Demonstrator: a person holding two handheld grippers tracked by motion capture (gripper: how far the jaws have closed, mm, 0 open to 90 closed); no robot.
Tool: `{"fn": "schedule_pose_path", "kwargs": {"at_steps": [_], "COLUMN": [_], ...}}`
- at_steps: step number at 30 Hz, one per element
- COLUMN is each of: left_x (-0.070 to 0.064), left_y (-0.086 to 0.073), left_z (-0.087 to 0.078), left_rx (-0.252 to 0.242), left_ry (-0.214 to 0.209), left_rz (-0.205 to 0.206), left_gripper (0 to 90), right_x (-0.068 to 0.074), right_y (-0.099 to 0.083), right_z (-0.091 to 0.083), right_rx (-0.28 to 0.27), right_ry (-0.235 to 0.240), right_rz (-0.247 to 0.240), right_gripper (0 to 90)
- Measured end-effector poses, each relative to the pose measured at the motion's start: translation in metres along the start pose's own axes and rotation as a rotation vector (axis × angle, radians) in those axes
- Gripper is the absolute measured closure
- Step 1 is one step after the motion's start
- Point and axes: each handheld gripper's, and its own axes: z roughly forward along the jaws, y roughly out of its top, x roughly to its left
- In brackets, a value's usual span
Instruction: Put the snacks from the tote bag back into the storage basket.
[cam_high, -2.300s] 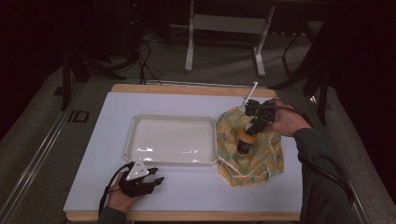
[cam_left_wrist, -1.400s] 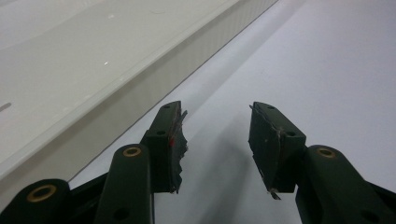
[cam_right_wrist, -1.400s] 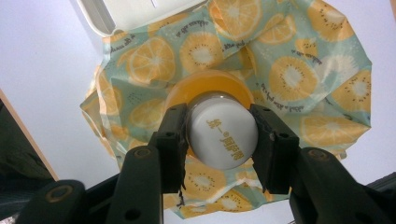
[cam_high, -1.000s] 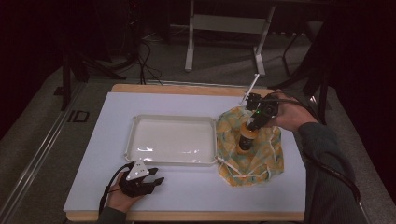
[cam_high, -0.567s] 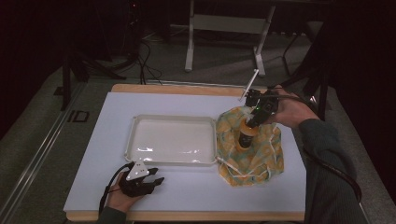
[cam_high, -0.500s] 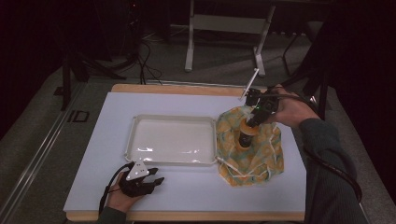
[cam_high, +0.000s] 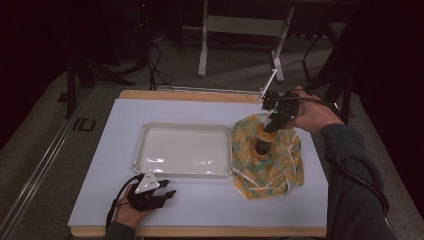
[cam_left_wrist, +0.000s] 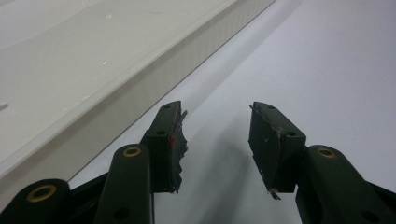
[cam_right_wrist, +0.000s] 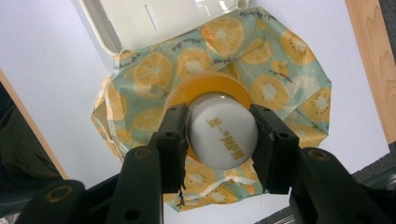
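A bottle (cam_high: 262, 142) with a white cap (cam_right_wrist: 223, 135) and an orange body stands upright in the middle of a fruit-print cloth bag (cam_high: 280, 170) at the table's right. My right gripper (cam_high: 272, 125) comes down on it from above. In the right gripper view, the right gripper (cam_right_wrist: 219, 112) is shut on the cap, one jaw pressing each side, with the bag (cam_right_wrist: 280, 84) spread below. My left gripper (cam_high: 160, 192) rests open near the table's front edge. In the left gripper view, the left gripper (cam_left_wrist: 217, 109) holds nothing and lies just beside the tray wall (cam_left_wrist: 93, 93).
A shallow white tray (cam_high: 185, 172) sits mid-table, its right rim touching the bag; its corner (cam_right_wrist: 116, 18) appears in the right gripper view. The white tabletop (cam_high: 100, 165) has a wooden border. Metal stand legs (cam_high: 202, 60) and cables lie on the floor beyond.
My right gripper has shifted slightly up and toward the far side while staying on the bottle's cap, and the bag's cloth has bunched a little. The left gripper has not moved.
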Motion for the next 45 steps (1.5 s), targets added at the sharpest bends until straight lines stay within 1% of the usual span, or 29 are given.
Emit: {"fn": "schedule_pose_path", "kwargs": {"at_steps": [11,25,34,39,45], "left_x": [0.0,0.0,0.001,0.001,0.001], "left_y": [0.0,0.0,0.0,0.0,0.0], "left_z": [0.0,0.0,0.0,0.0,0.0], "left_rx": [-0.007,-0.008,-0.007,-0.008,-0.007], "left_ry": [-0.005,-0.006,-0.007,-0.008,-0.008], "left_rz": [-0.005,-0.005,-0.005,-0.005,-0.005], "left_gripper": [54.4,54.4,54.4,54.4,54.4], "right_x": [-0.001,0.001,0.003,0.005,0.007], "right_y": [0.002,0.007,0.014,0.018,0.022], "right_z": [-0.007,-0.013,-0.015,-0.015,-0.016], "right_rx": [-0.019,-0.028,-0.037,-0.028,-0.035], "right_ry": [0.001,-0.002,-0.002,-0.004,0.001], "right_rz": [0.004,0.0,-0.014,-0.02,-0.026], "right_gripper": [59.0,59.0,59.0,59.0,59.0]}}
